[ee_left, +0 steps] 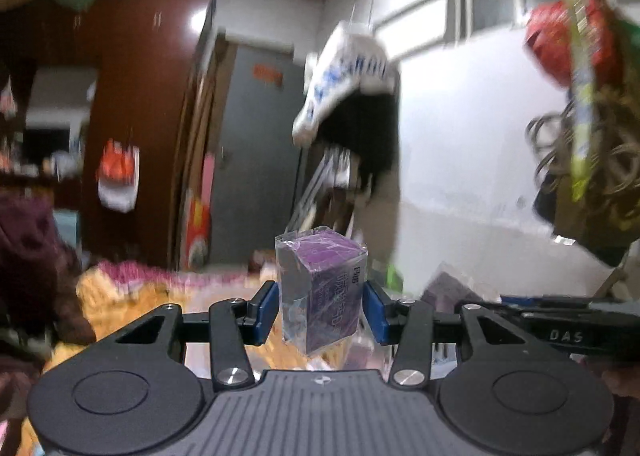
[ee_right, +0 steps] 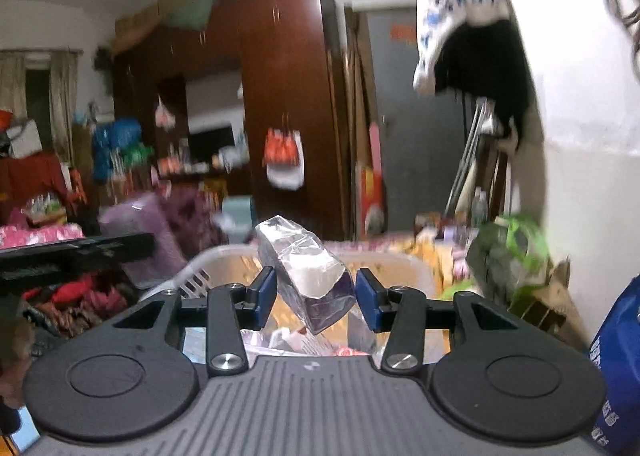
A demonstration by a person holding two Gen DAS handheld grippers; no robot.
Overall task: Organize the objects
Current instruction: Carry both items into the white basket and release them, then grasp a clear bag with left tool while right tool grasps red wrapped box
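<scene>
Boxes [ee_left: 322, 288] [ee_right: 306, 276] sit clamped between both tongs' [ee_left: 322, 306] [ee_right: 316, 294] pads.

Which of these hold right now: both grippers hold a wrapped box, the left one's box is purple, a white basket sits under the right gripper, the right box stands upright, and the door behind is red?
1. Both grippers hold a box. True: the left gripper and right gripper each clamp one.
2. The purple box is on the left. True.
3. A white basket sits below the right gripper. True.
4. The wrapped box on the right stands upright. False: it is tilted.
5. The door is red. False: it is grey.
</scene>
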